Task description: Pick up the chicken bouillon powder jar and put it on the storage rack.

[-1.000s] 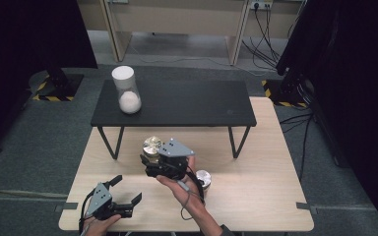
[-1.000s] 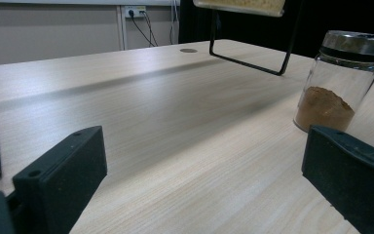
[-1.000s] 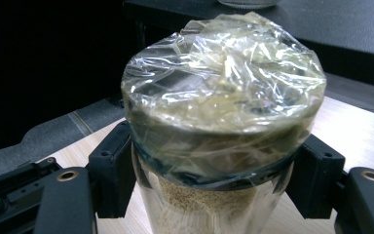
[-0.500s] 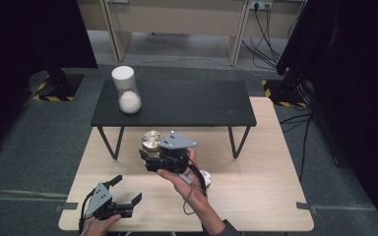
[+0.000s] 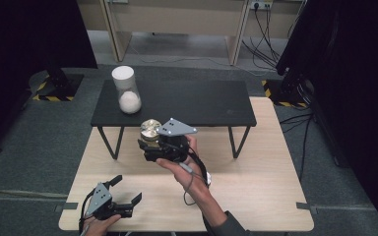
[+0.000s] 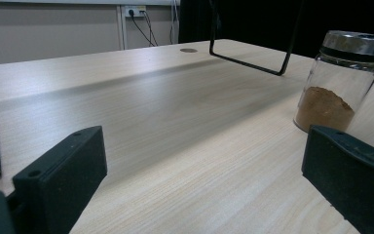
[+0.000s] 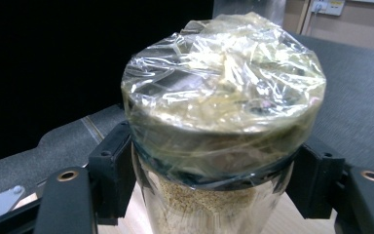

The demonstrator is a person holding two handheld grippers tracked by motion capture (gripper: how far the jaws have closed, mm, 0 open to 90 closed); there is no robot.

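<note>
Nearest the person, at about seven o'clock on the wooden table point(image 5: 256, 196), the left gripper point(image 5: 126, 188) rests low with its jaws spread wide and nothing between them. From its own view, a glass jar of brown powder point(image 6: 338, 83) with a metal lid stands ahead at two o'clock, upright on the wood, just beyond the right-hand jaw and apart from it.

Further in, near the table's middle, the right gripper point(image 5: 146, 147) is clenched around a wrapped jar point(image 7: 221, 122), held off the wood. The jaws clamp the glass just under its lid on both sides. Clear film covers the lid, and pale grainy contents show below it.

Directly beyond, at twelve o'clock, a low black bench point(image 5: 202, 103) on thin metal legs spans the far half of the table, its near edge close to the held jar. On its far-left corner, at eleven o'clock, stands a tall white-lidded jar point(image 5: 126, 89) holding white powder.
</note>
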